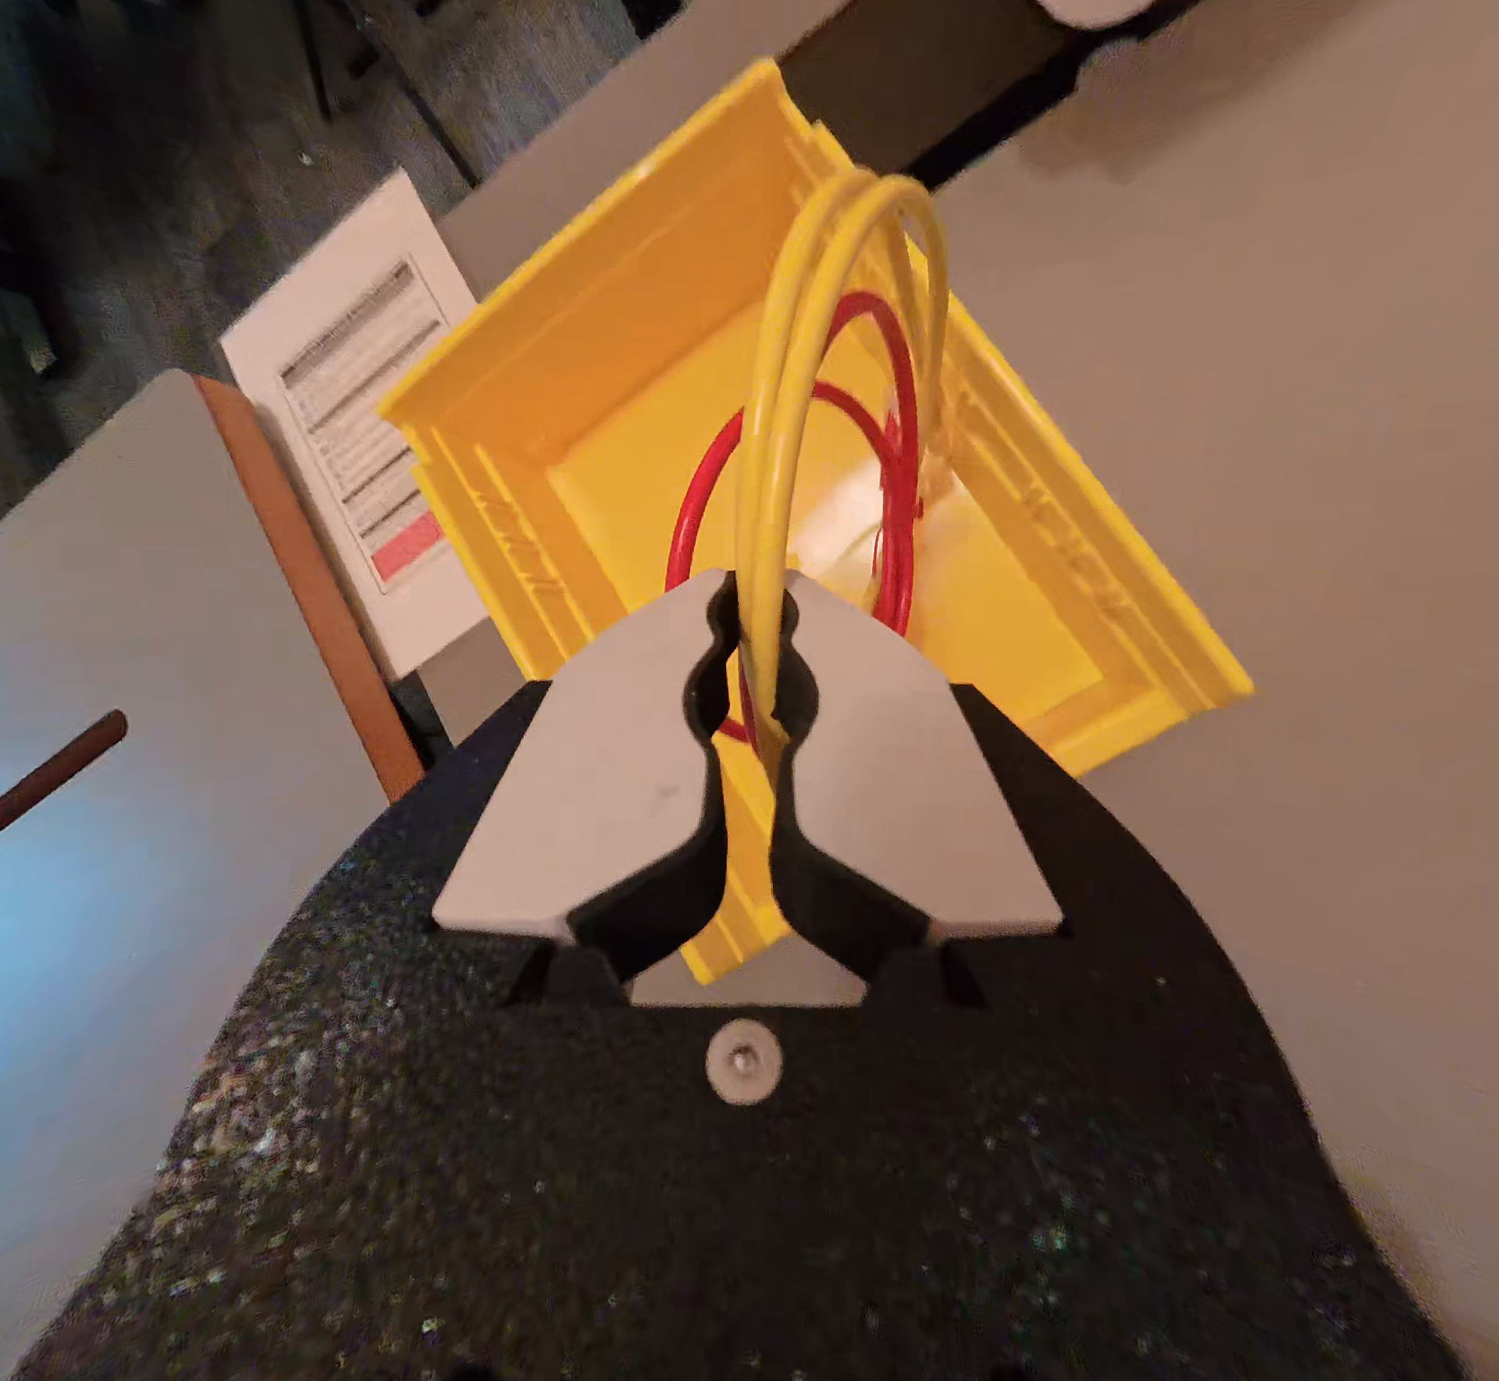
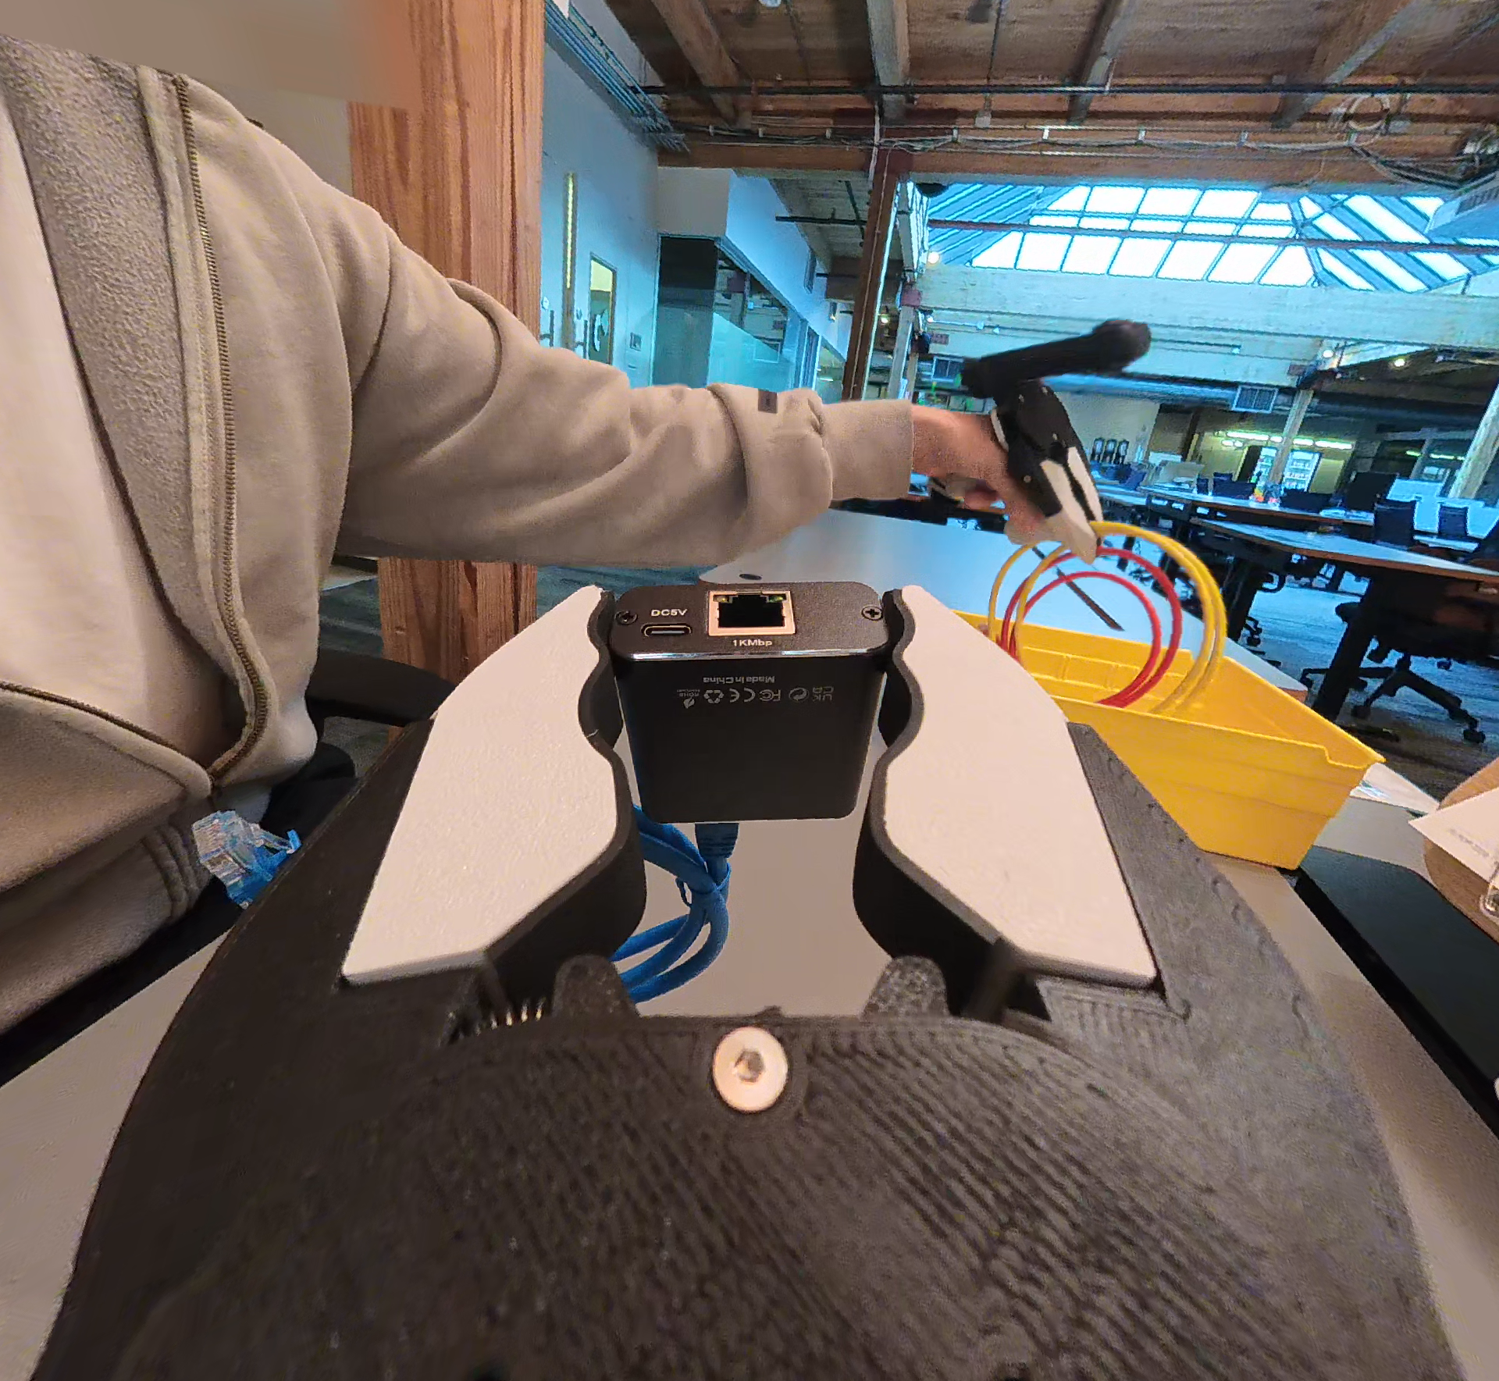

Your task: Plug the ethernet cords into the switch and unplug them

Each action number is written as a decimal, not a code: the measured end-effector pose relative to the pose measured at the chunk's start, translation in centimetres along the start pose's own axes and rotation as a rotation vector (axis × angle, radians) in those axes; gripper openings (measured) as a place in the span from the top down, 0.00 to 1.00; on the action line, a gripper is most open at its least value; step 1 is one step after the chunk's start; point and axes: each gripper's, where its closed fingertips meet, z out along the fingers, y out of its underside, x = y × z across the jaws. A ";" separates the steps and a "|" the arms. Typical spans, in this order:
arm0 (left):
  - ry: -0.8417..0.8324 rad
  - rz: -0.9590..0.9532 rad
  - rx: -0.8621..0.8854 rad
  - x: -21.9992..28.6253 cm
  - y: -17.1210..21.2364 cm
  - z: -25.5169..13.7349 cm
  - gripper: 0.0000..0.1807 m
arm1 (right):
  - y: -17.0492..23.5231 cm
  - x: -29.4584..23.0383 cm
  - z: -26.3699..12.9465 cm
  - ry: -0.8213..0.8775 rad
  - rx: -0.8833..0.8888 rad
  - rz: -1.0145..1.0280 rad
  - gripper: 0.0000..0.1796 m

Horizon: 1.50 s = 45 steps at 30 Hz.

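- The left claw, two pale grey fingers on a black textured body, was closed on a coiled yellow ethernet cord, its strands pinched in the narrow gap near the fingertips.
- That yellow cord arched up out of the claw, above an open yellow plastic bin standing on the pale grey counter.
- A coiled red ethernet cord looped just behind the yellow one, over the inside of the bin; whether the claw also pinched it could not be told.
- In the right wrist view the person's arm in a beige zip-up fleece sleeve reached straight out across the frame, the hand wrapped round the handle with the left claw angled downward over the bin.
- There the yellow loops and the red loops stood upright, rising out of the bin from the claw tip.
- The right claw gripped a small black metal box-shaped switch by its two sides, held above the counter, with its end face and one ethernet port turned up and away from the camera.
- A blue ethernet cord hung coiled from the switch's near end, apparently plugged in there, and its free clear-tipped plug lay near the person's waist.
- A white printed sheet lay on the counter just beside the bin.
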 end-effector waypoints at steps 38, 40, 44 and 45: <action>-0.232 0.157 -0.311 -0.9 3.7 -0.6 0.97 | -0.3 -0.6 0.6 -0.037 0.005 -0.004 0.65; -0.259 0.126 -0.264 -1.4 3.1 -0.5 0.97 | -0.3 -0.6 0.5 -0.037 0.007 -0.003 0.65; -0.228 0.177 -0.287 -1.2 3.9 0.9 0.97 | -0.3 -0.7 0.6 -0.040 0.005 -0.004 0.65; -0.213 0.182 -0.289 -1.0 4.2 1.3 0.97 | -0.3 -0.7 0.5 -0.040 0.006 -0.004 0.65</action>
